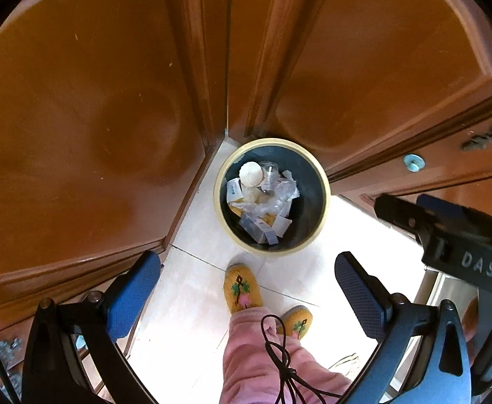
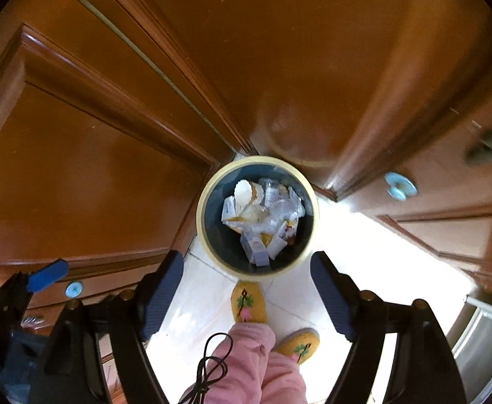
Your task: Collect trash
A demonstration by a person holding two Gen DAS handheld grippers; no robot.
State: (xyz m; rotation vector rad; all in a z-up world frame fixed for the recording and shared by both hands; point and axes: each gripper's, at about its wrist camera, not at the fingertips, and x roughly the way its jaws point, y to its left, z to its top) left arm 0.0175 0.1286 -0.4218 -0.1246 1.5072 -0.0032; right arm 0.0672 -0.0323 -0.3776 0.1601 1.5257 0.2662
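Observation:
A round trash bin with a cream rim (image 1: 327, 198) and dark inside stands on the pale tile floor in a corner between brown wooden doors. It holds several pieces of trash (image 1: 263, 198): crumpled clear plastic, white paper, small boxes, a round white lid. My left gripper (image 1: 246, 289) is open and empty, high above the floor just in front of the bin. My right gripper (image 2: 246, 289) is open and empty, also above the bin's (image 2: 200, 219) near edge. The trash shows in the right wrist view (image 2: 263, 215) too. The right gripper (image 1: 448, 235) also shows in the left wrist view.
Brown wooden cabinet doors (image 1: 77, 118) close in at left, back and right, with pale blue knobs (image 1: 413, 162). The person's yellow slippers (image 1: 242, 289) and pink trouser leg (image 1: 263, 363) stand right before the bin. A black cord (image 1: 279, 353) hangs down.

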